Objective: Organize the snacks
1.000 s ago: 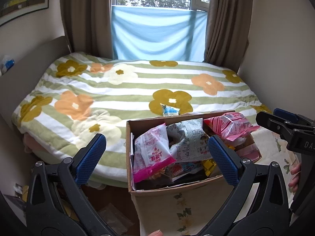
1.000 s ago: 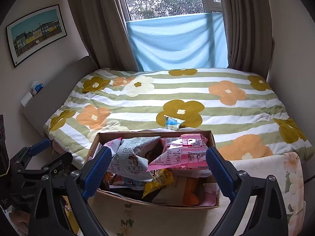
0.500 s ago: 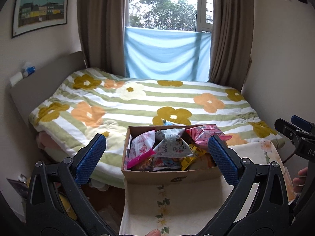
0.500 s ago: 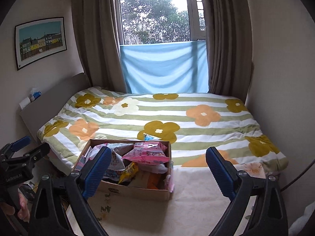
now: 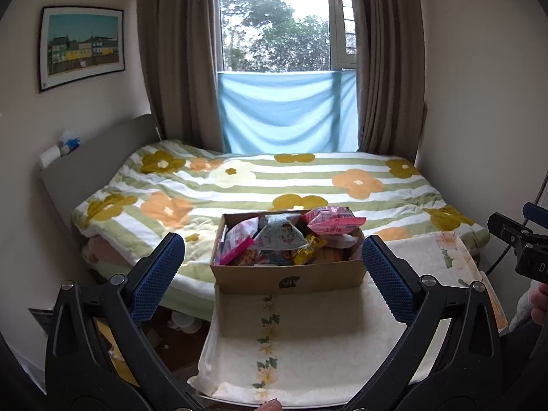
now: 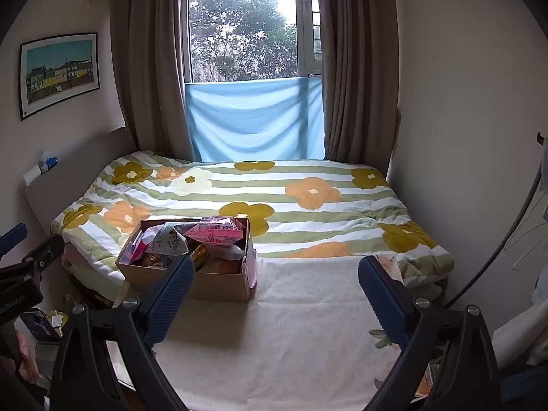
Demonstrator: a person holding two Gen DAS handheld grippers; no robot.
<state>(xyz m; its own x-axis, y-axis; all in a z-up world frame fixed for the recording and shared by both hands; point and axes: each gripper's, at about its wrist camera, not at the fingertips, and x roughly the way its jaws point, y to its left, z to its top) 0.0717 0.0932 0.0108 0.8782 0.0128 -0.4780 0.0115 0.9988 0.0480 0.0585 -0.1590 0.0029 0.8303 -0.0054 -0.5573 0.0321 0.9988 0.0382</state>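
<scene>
On a cream cloth (image 5: 308, 328) spread over a table at the foot of a bed, we saw an open cardboard box (image 5: 287, 275) heaped with snack packets. A pink packet (image 5: 334, 221) lay on top toward the box's right side, a grey-white packet (image 5: 279, 236) sat in the middle, and a yellow packet (image 5: 308, 251) poked out below them. We held the left gripper (image 5: 274, 277) back from the box, its blue-padded jaws wide apart with nothing between them, so that the box appeared framed in the gap. We held the right gripper (image 6: 274, 294) off to the right, jaws likewise spread and holding nothing, above bare cloth, with the box near its left finger. Behind the box stretched a bed (image 6: 308, 202) under a striped quilt with large flowers. Beyond it we saw a curtained window (image 6: 243, 34) with a blue sheet (image 6: 255, 120) hung across its lower part.
</scene>
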